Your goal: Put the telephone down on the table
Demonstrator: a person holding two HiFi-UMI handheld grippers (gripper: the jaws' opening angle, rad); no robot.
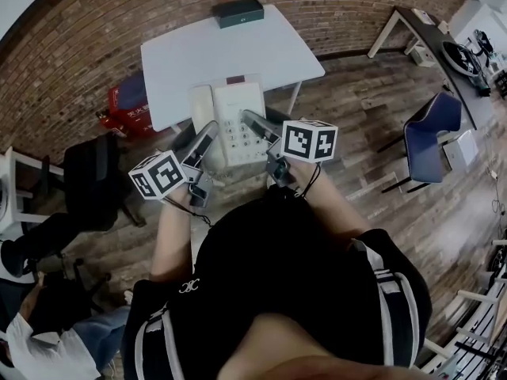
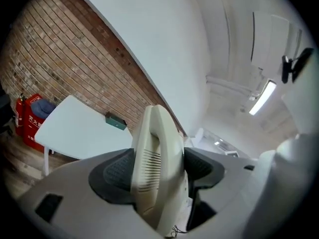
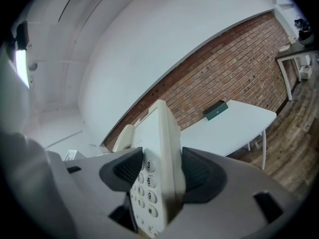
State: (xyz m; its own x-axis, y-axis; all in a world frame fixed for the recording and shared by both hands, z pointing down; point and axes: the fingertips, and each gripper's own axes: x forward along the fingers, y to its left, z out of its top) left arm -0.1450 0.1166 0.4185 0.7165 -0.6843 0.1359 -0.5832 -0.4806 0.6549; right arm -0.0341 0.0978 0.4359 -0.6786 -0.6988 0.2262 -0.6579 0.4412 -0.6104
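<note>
Both sets of fingers clamp the phone, left gripper at its handset, right gripper at its keypad, aloft by the near edge of the counter; lowering and release seemingly remain.

The telephone sits between the left tongs, closed on its handset side, and the right tongs, closed on its keypad side. Beyond it stands the worktop, with a box at its far edge by the brick wall. A fire-extinguisher box sits on the floor left of the worktop; a chair stands well to the right, a desk behind it
</note>
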